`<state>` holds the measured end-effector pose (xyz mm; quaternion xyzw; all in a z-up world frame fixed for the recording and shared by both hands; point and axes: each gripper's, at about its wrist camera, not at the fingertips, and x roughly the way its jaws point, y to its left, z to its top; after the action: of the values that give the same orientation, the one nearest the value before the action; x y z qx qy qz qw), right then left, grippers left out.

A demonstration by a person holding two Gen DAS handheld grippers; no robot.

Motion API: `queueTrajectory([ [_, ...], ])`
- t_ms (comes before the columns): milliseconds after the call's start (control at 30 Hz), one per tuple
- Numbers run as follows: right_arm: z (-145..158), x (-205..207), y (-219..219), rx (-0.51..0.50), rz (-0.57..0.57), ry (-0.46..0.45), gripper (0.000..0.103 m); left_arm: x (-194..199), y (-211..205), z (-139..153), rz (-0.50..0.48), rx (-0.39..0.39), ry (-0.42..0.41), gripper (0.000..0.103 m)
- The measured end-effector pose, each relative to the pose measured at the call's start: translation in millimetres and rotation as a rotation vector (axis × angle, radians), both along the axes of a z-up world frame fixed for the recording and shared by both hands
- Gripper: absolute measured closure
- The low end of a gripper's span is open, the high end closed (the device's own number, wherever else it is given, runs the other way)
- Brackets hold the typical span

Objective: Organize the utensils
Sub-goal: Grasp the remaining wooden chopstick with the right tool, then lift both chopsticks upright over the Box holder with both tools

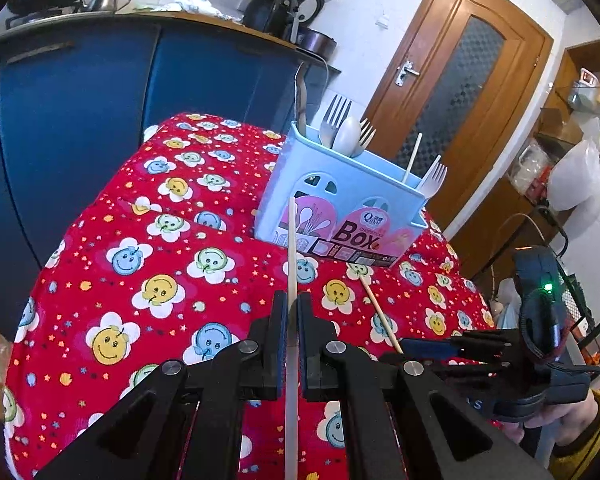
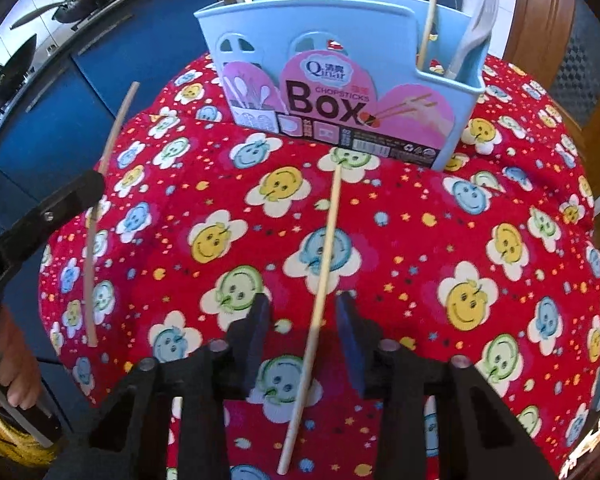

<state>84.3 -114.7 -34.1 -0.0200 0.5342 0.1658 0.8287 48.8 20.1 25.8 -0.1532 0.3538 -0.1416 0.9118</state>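
A light blue chopsticks box [image 1: 340,200] stands on the red smiley tablecloth [image 1: 140,264], holding forks, a spoon and one chopstick; it also shows in the right wrist view [image 2: 340,92]. My left gripper [image 1: 293,308] is shut on a pale chopstick [image 1: 292,248], held above the cloth and pointing at the box; this chopstick also shows in the right wrist view [image 2: 100,184]. A second chopstick [image 2: 320,280] lies on the cloth. My right gripper [image 2: 303,312] is open with its fingers on either side of this chopstick, low over the cloth.
Blue cabinets [image 1: 72,120] with pans and a kettle on the counter stand behind the table. A wooden door [image 1: 460,80] is at the right. The right gripper's body [image 1: 540,340] sits close beside my left one.
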Motion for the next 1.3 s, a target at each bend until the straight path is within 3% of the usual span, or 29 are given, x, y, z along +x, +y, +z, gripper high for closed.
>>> queueTrajectory([
  [100,-1.3,4.1,-4.1,-0.013,-0.02,-0.007,0.094,-1.5,1.0,1.2,0.003,-0.006,-0.006,0.098],
  [333,-3.4,5.0,-25.5,0.123,-0.073,-0.004,0.097,-5.2,0.8,7.0,-0.002,-0.014,-0.025,0.098],
  [500,8.2,-4.7,-38.0,0.241,-0.114,-0.061,0.097,-8.5,0.1,14.9,-0.011,-0.019,-0.054,0.098],
  [700,35.9,-26.1,-48.5,0.334,-0.129,-0.197,0.097,-12.2,-6.2,26.7,-0.03,-0.025,-0.104,0.098],
  [933,64.2,-40.1,-55.8,0.374,-0.136,-0.385,0.097,-7.0,-11.9,46.1,-0.027,-0.031,-0.183,0.098],
  [1300,101.4,-19.0,-64.8,0.388,-0.151,-0.614,0.097,39.2,-28.9,82.9,0.018,0.024,-0.342,0.098],
])
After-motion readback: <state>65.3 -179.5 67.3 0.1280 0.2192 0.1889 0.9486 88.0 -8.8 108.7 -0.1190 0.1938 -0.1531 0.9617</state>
